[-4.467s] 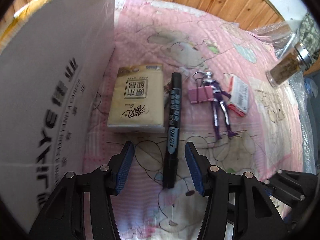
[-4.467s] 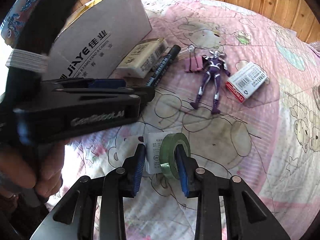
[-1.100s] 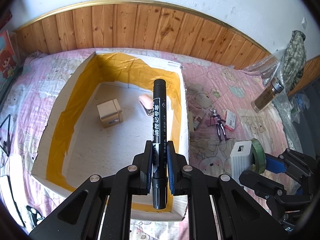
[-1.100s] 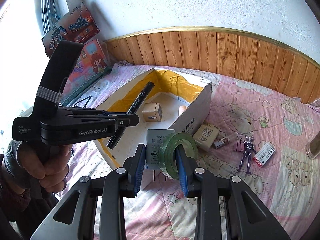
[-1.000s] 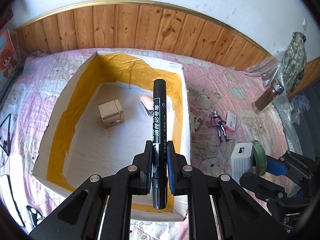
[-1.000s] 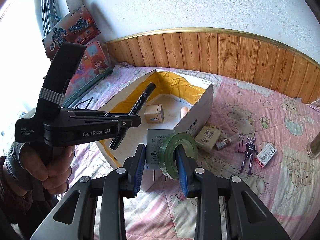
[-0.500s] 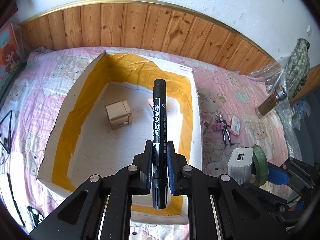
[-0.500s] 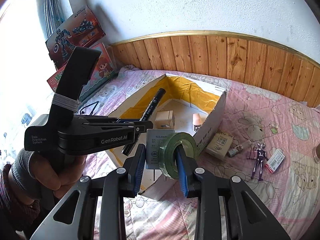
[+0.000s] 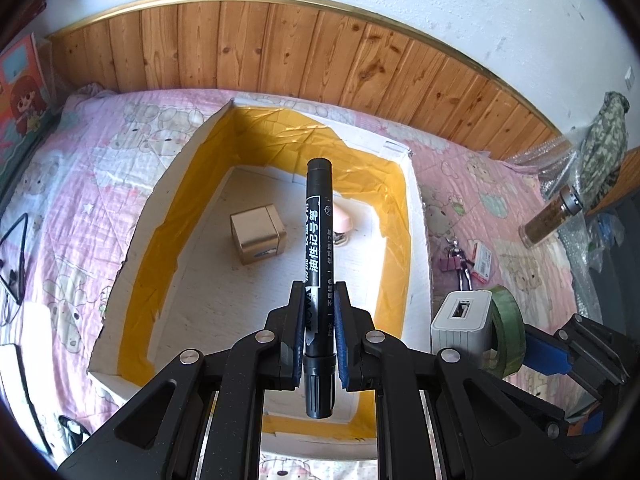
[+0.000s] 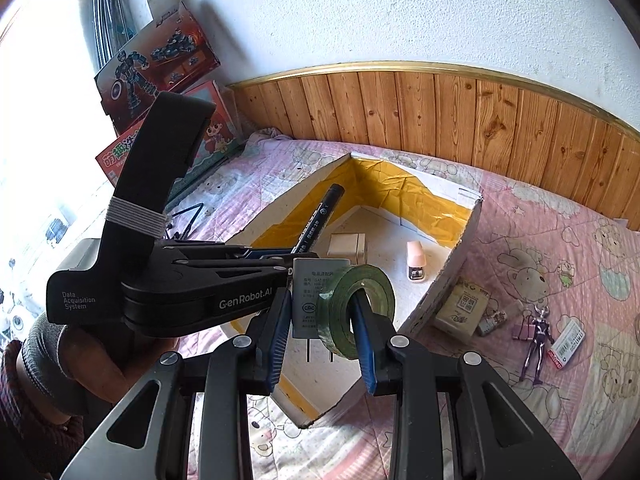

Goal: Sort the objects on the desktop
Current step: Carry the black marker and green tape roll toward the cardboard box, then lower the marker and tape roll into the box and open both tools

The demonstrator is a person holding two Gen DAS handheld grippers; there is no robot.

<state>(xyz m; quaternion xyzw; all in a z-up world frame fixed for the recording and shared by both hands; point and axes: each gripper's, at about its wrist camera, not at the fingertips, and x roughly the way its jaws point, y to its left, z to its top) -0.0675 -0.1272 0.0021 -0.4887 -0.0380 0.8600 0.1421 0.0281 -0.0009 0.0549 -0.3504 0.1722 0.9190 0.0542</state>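
My left gripper (image 9: 319,300) is shut on a black marker (image 9: 318,240) and holds it above the open cardboard box (image 9: 418,248) lined with yellow tape. In the box lie a small tan carton (image 9: 258,234) and a pink stapler (image 9: 342,220). My right gripper (image 10: 320,312) is shut on a white charger (image 10: 310,300) and a green tape roll (image 10: 360,292) together, near the box's front edge (image 10: 440,292). The left gripper with the marker (image 10: 318,220) shows in the right wrist view.
On the pink quilt right of the box lie a tissue pack (image 10: 462,306), a purple figure (image 10: 538,336), a pink binder clip (image 10: 522,330) and a red-white packet (image 10: 566,342). A glass jar (image 9: 550,222) stands at the right. Toy boxes (image 10: 160,64) lean on the left wall.
Both grippers have lifted from the quilt with their loads and moved left over the box. In the last second the box has drawn nearer and more centred.
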